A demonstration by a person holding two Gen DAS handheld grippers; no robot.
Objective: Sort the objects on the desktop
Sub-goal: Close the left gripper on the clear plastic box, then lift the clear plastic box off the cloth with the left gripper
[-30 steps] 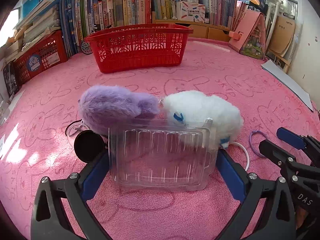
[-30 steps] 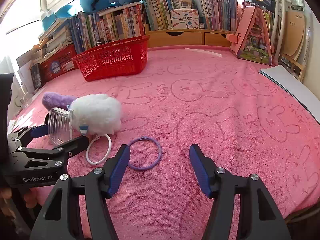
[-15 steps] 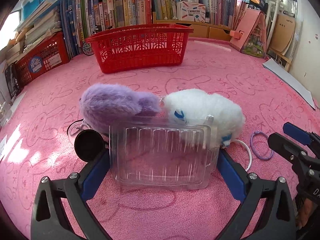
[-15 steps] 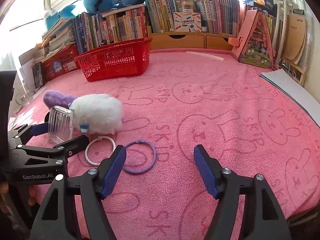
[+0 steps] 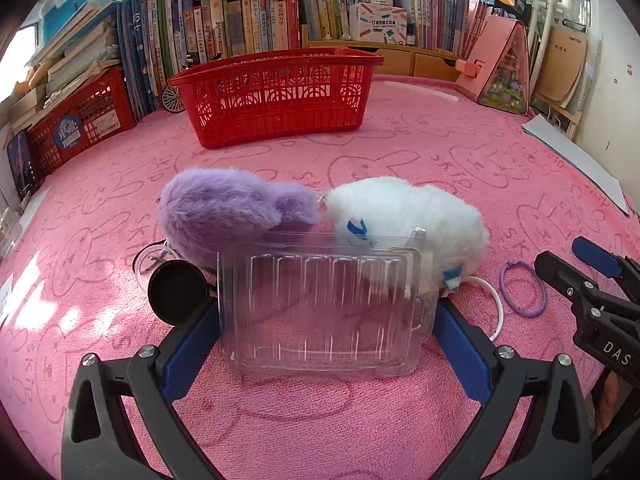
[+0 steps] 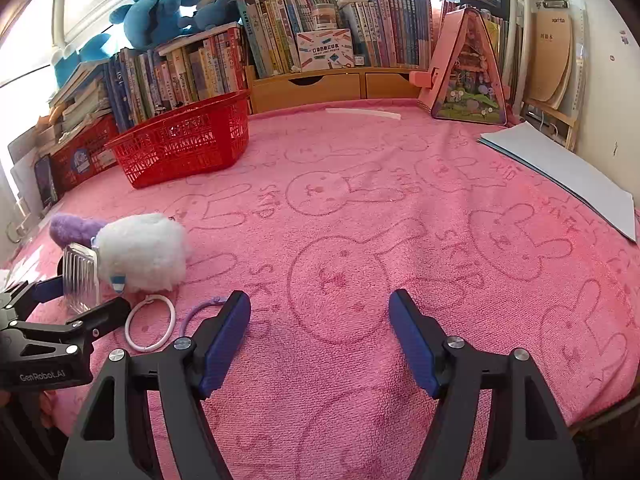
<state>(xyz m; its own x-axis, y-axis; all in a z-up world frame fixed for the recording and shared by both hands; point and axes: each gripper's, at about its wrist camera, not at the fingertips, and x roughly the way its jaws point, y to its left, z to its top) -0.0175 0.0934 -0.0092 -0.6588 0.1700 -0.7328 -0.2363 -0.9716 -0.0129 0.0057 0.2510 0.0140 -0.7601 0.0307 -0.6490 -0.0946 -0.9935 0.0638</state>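
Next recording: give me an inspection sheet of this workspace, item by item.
Surface: pink bunny-print towel covers the table.
Job's things: clear plastic tray between the left gripper's pads; purple plush and white plush behind it, touching; white ring, purple ring, black round lid; red basket at the back.
Clutter: grey sheet, white strip.
Grippers: left gripper closed on the tray; right gripper opening, nothing between its jaws.
Cables: nothing seen.
Surroundings: books, blue plush toys, pink toy house.
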